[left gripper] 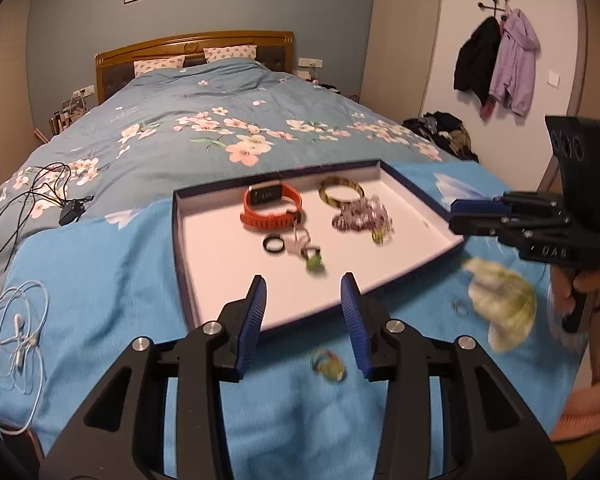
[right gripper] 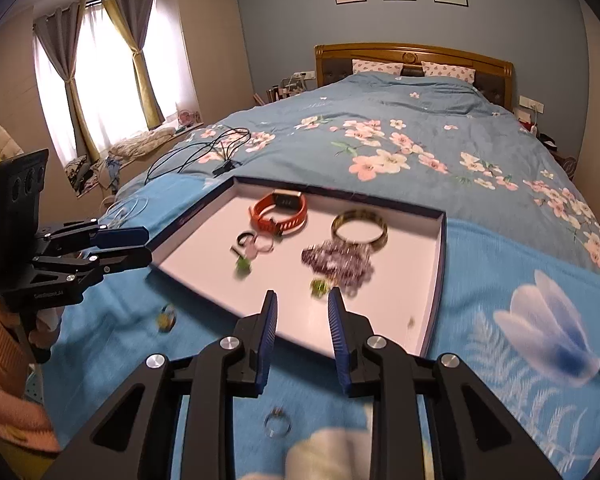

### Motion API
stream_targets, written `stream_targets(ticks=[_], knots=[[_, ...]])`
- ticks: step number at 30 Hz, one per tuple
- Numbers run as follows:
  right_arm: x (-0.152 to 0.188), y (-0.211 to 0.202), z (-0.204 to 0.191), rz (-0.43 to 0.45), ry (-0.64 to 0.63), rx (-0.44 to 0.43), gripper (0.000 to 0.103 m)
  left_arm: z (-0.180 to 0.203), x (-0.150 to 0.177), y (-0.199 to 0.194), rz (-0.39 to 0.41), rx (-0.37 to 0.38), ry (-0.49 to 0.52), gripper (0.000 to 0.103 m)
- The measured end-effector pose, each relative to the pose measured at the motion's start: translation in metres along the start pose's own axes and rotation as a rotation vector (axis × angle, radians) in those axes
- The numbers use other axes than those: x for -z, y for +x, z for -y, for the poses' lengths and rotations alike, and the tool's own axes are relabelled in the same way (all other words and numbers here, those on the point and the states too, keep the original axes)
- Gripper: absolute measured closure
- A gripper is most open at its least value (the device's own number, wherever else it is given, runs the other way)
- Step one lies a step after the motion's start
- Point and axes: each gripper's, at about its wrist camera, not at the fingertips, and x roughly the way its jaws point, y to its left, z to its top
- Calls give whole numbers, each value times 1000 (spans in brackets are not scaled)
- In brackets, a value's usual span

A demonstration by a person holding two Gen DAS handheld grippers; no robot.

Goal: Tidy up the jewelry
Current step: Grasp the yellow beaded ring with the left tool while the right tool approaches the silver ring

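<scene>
The left tool is partly open and holds nothing. The right tool is partly open too, with nothing in it. Just under the left tool a small green and gold ring lies blurry on the blue cloth. A silver ring lies on the cloth under the right tool. Past both tools sits a flat tray with a white floor. In it, an orange watch rests on its side, its long way running across the tray. Beside it lie a black ring, a gold bangle lying flat, and a heap of purple beads. The tray is on the bed.
</scene>
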Motion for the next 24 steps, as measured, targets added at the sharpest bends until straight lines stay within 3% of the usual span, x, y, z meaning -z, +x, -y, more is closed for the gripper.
stream_targets(ticks=[3,8,10,24], knots=[[11,-4,-3,-14,7,-1,71,3,12,-7,-9,4,12,61],[31,-4,-4,-53,24,10,69,7,29,-4,-51,25,-4,55],[39,-2,-3,-69,35,12,65,11,33,1,-71,34,-4,56],[61,8,-8,-140,45,33,64,21,41,37,-205,13,-22,62]])
